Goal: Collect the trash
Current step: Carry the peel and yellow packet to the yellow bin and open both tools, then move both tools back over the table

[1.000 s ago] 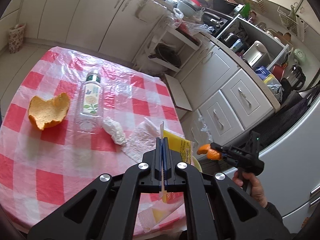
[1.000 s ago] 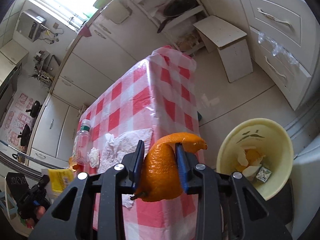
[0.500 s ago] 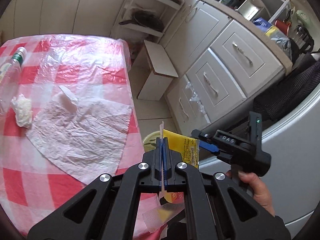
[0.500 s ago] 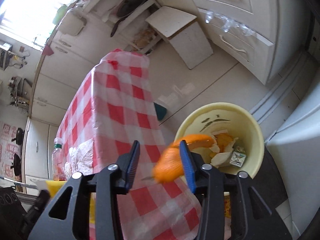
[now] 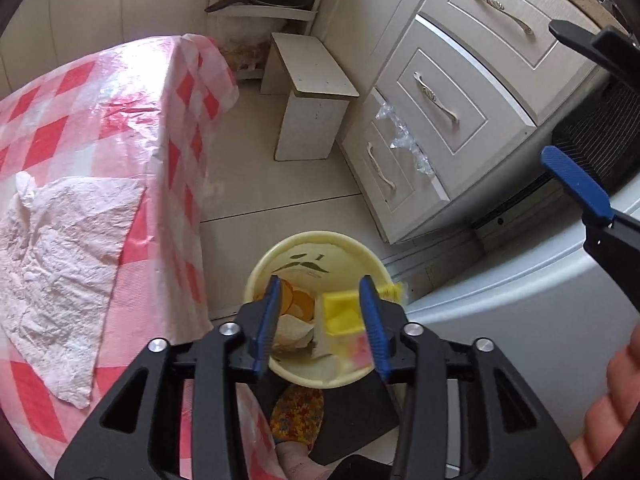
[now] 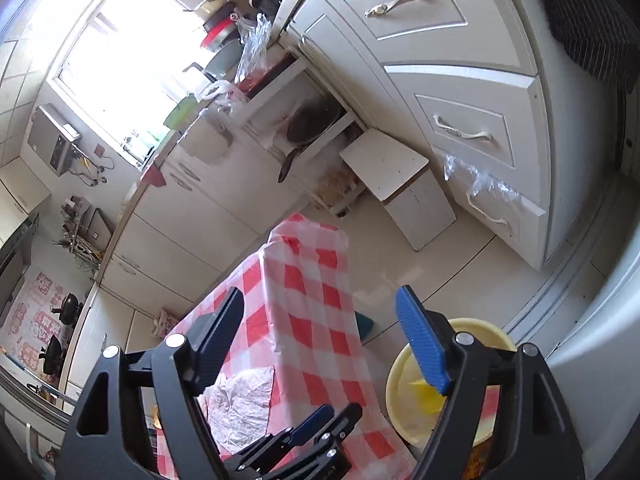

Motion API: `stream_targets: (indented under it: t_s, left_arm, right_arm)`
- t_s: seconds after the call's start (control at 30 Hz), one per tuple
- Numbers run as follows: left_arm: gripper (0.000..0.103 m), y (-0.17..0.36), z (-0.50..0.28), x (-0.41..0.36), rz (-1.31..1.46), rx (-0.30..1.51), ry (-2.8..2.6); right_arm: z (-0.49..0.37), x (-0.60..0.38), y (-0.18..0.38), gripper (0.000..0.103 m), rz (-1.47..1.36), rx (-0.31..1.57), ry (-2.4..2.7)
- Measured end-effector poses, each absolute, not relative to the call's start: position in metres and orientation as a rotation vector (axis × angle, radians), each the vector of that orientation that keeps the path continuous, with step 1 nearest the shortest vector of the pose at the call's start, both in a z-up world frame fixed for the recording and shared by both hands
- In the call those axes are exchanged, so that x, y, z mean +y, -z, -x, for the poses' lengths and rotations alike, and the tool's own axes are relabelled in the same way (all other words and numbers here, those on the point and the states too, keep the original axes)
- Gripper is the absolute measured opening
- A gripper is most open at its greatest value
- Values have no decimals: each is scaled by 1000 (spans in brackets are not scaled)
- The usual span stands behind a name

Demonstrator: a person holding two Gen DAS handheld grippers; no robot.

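Above the yellow bin (image 5: 308,248) on the floor, the left tool (image 5: 320,316) hangs with its jaws spread wide, holding nothing. A yellow wrapper (image 5: 340,312) lies inside the bin with orange peel (image 5: 298,300) and crumpled paper. Beside the bin, a tissue sheet (image 5: 60,248) rests on the checkered surface (image 5: 100,120). The right tool (image 6: 320,344) is also spread open and empty.

Left gripper (image 5: 320,320): jaws parted wide, pointing steeply downward, nothing clamped between the blue pads (image 5: 370,320). Right gripper (image 6: 320,340): jaws spread fully apart, empty, held above and to the right of the left gripper.
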State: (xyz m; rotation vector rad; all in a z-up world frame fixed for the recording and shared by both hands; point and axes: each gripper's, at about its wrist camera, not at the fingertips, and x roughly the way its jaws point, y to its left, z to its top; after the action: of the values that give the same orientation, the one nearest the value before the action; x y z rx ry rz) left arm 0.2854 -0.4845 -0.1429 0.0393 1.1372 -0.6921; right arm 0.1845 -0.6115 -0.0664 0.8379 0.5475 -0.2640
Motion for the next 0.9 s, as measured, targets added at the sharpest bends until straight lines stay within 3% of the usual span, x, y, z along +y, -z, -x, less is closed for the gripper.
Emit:
stream_targets:
  t_s: [0.1,0.4,0.73,0.9]
  left_arm:
    - [43,137,-285,-461,-28,1126,673]
    - [63,90,-291,-331,4,994,528]
    - [68,79,-341,-105,231,958,148]
    - [69,83,-364,-82,241,966,144]
  right_arm:
    - [-190,-609,66,76,-853,552,256]
    - [-223,-561,59,76,-786,600,162]
    - [-281,-465,76,80,-645,755,6]
    - [-309,-413,94,80,-482,869,-10]
